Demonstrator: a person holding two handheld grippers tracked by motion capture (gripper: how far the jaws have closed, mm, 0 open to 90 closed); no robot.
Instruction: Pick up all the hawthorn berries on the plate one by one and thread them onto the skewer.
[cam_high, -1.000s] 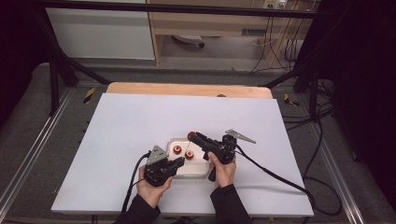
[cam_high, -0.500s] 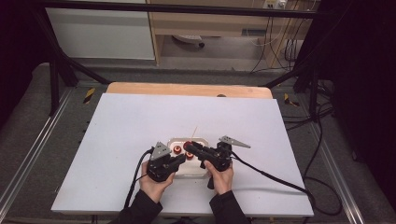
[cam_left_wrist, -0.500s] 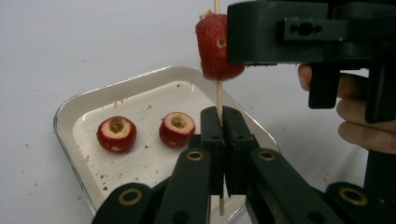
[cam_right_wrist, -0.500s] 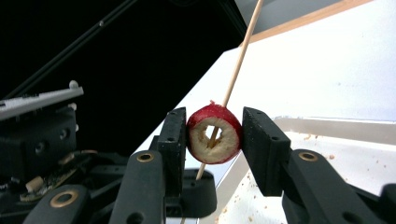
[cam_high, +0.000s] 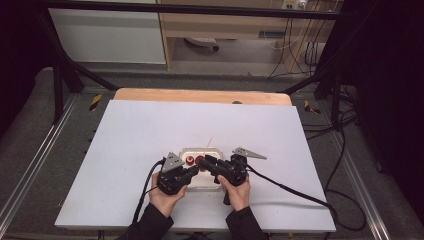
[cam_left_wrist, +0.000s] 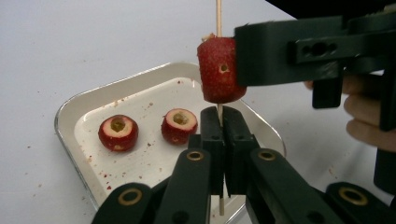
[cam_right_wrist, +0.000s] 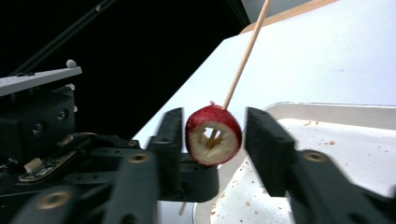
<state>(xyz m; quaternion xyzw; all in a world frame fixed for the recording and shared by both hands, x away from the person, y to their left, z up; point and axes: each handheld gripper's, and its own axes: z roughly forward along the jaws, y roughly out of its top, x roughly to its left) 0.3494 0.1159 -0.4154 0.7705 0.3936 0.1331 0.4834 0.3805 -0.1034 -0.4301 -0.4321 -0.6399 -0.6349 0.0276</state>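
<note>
- Your left gripper (cam_left_wrist: 219, 140) is clenched on the thin wooden skewer (cam_left_wrist: 218, 14), low on the stick, so it stands upright with the point free above the black fingers (cam_left_wrist: 211, 135) for fruit to slide down.
- One red cored fruit (cam_left_wrist: 218, 74) is already threaded on the skewer, just above your left fingertips and touching the side of the right gripper's finger in the left gripper view.
- Your right gripper (cam_right_wrist: 212, 135) brackets that same fruit (cam_right_wrist: 212, 135). In the right gripper view the fingers (cam_right_wrist: 268, 140) sit on either side of it with a sliver of space showing, so I judge them released or only lightly touching. You seem to be steadying the fruit or letting it go, not squeezing it.
- The hollow core faces the right gripper's camera and the stick runs through it. That is why the fruit is cored: the hole guides the skewer.
- Two more cored fruits (cam_left_wrist: 117, 132) (cam_left_wrist: 179, 125) lie side by side on the small white tray (cam_left_wrist: 70, 116), beyond and to the left of your left fingers, within easy reach for the next threading.
- Crumbs of red skin dot the tray and the white table (cam_high: 150, 130).
- No brand, label or writing can be read on the tray, the grippers or the table.
</note>
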